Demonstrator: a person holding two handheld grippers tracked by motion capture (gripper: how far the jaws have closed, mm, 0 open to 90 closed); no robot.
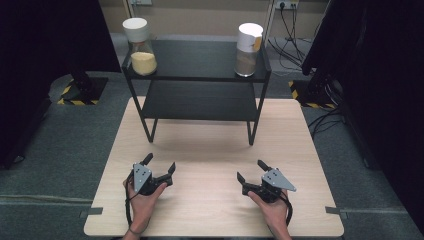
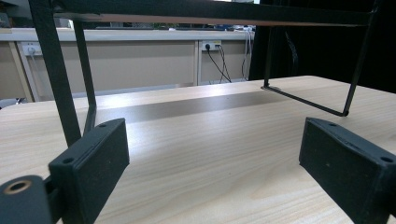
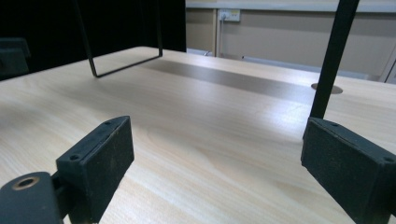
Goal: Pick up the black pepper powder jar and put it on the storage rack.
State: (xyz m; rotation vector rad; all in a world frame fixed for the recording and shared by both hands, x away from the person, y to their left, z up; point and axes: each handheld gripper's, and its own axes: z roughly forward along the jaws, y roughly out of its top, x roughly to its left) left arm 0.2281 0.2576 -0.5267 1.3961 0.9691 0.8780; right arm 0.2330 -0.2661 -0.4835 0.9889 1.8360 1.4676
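High view: both hands rest on the near part of the table (image 1: 210, 150), left claw (image 1: 159, 166) and right claw (image 1: 250, 170) each spread wide, pinching nothing, aimed toward the black two-tier shelf (image 1: 200, 75) standing at the table's far half. Nearest things to work with are two jars on the shelf's top tier: left jar (image 1: 139, 47) with white lid and yellow powder or grain filling its lower part, right jar (image 1: 248, 50) with white lid, brownish fill, a yellow tab at the lid edge; contents hard to tell at this size, possibly sugar-like and ground spice. Both jars stand upright, well apart, one near each end of the tier, far from both claws. Left gripper view has its pads (image 2: 93, 163) apart over bare wood with a shelf leg (image 2: 58, 79) just ahead; right gripper view has its pads (image 3: 100, 161) equally apart, a shelf leg (image 3: 334, 58) ahead at right. Handling guess: jars look like clear glass or hard plastic, stiff, smooth, likely slippery, moderately heavy, bottom-weighted by the fill. Best hold is on the body just under the lid, jaws square across it, kept upright; the lid alone may pull off.
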